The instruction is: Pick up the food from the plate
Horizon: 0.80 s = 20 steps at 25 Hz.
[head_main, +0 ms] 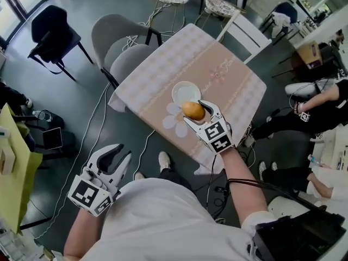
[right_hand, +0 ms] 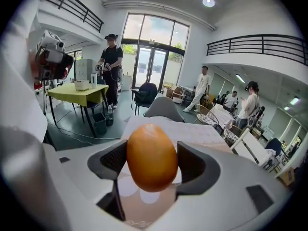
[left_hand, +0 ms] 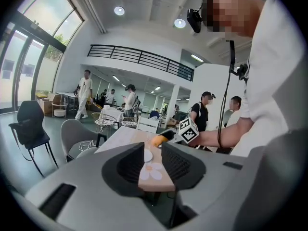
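An orange egg-shaped piece of food (head_main: 193,111) hangs above the table, just below the small white plate (head_main: 184,91). My right gripper (head_main: 196,112) is shut on this food; in the right gripper view the food (right_hand: 151,157) fills the gap between the two dark pads. The plate looks bare. My left gripper (head_main: 116,159) is held low at the left, off the table and near my body, open with nothing in it. In the left gripper view, the food (left_hand: 158,140) and the right gripper (left_hand: 168,137) show beyond the open left gripper (left_hand: 152,168).
The square table (head_main: 163,69) has a pale checked cloth with a white flower print (head_main: 173,118). Grey chairs (head_main: 120,48) stand at its left, a white chair (head_main: 247,32) behind it. Cables run over the floor. A yellow table (head_main: 13,167) is at the far left. People stand or sit around the room.
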Each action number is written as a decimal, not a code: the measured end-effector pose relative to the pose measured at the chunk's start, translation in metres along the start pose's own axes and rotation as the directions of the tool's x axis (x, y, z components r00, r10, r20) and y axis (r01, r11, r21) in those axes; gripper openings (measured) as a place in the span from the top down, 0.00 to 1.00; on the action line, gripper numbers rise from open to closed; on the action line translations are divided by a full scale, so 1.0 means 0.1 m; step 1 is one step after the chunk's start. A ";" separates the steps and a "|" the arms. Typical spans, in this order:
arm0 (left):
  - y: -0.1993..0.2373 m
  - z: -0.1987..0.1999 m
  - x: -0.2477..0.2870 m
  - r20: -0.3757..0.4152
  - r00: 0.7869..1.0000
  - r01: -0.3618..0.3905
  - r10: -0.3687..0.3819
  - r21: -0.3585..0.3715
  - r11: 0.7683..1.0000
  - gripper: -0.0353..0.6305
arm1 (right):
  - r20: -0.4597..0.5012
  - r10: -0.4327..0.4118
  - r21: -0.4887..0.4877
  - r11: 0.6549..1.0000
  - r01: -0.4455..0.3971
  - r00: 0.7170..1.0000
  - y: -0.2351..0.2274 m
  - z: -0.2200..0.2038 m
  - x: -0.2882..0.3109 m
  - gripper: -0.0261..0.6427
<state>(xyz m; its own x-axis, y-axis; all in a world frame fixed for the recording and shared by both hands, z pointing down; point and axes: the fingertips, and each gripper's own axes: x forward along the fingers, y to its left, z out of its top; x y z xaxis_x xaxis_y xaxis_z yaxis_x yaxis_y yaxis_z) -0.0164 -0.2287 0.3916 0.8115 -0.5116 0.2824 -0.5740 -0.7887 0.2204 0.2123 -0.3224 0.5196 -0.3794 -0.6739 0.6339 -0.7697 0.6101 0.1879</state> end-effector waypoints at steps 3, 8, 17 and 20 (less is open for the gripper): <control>-0.01 -0.04 -0.13 -0.007 1.000 0.025 -0.025 0.013 1.000 0.78 | 0.037 -0.025 0.030 0.999 0.024 0.999 0.19 0.18 -0.24 0.46; -0.05 -0.11 -0.33 -0.008 0.997 0.078 -0.077 0.025 0.997 0.78 | 0.093 -0.080 0.068 0.995 0.073 0.992 0.48 0.43 -0.67 0.46; -0.20 -0.19 -0.61 0.004 0.988 0.156 -0.156 0.045 0.987 0.78 | 0.155 -0.146 0.113 0.985 0.130 0.977 0.99 0.70 -1.29 0.46; -0.23 -0.25 -0.69 0.008 0.986 0.165 -0.165 0.039 0.986 0.78 | 0.174 -0.163 0.117 0.983 0.144 0.971 1.15 0.76 -1.45 0.46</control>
<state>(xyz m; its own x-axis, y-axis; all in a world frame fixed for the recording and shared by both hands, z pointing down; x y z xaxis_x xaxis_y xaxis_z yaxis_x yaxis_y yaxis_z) -0.0619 -0.1669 0.3900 0.8960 -0.3772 0.2346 -0.4277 -0.8749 0.2270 0.1396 -0.1859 0.3922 -0.3322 -0.8267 0.4542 -0.8713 0.4534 0.1880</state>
